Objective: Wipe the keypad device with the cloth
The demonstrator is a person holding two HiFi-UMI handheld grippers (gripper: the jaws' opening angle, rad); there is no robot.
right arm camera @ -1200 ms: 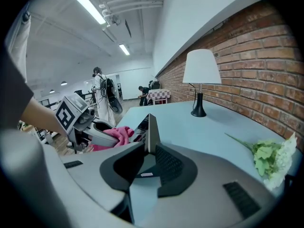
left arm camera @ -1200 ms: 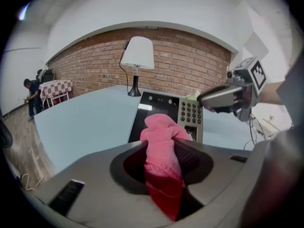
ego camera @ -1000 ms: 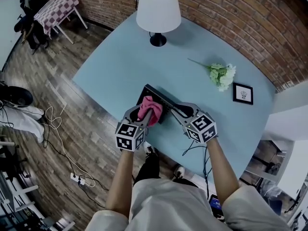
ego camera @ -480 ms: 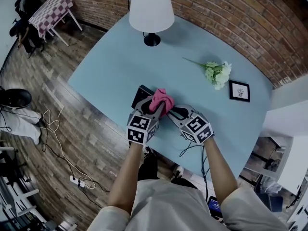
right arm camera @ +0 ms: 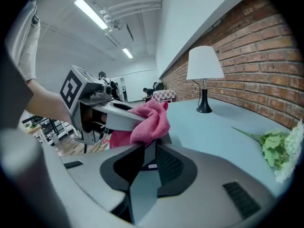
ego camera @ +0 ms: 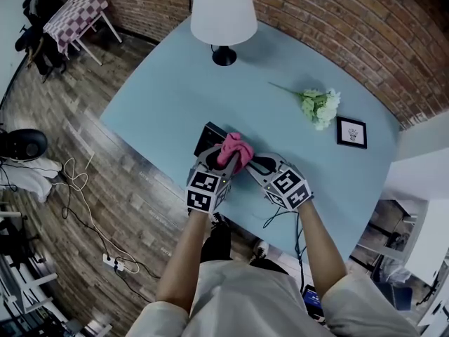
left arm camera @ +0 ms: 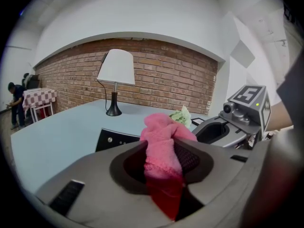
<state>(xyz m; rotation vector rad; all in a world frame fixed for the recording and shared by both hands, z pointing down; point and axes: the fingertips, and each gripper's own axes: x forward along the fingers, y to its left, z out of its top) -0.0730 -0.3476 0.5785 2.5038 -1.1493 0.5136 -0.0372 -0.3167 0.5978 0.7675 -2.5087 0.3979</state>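
Note:
The black keypad device (ego camera: pixel 208 137) lies near the front edge of the blue table (ego camera: pixel 168 97). My left gripper (ego camera: pixel 223 161) is shut on a bunched pink cloth (ego camera: pixel 235 149), which rests over the device's right part. In the left gripper view the cloth (left arm camera: pixel 164 144) fills the jaws and the device's dark face (left arm camera: pixel 116 139) with small buttons shows behind. My right gripper (ego camera: pixel 251 164) meets the device from the right. In the right gripper view its jaws (right arm camera: pixel 149 151) are closed on the device's thin edge (right arm camera: pixel 146 167), with the cloth (right arm camera: pixel 149 120) just beyond.
A white-shaded lamp (ego camera: pixel 223 16) stands at the table's far side. A sprig of white flowers (ego camera: pixel 319 107) and a small framed picture (ego camera: pixel 351 132) lie to the right. Cables (ego camera: pixel 77 181) trail on the wooden floor to the left.
My left gripper has carried the cloth to the right across the device, uncovering its left end. In the last half second little has moved. The right gripper stays where it was.

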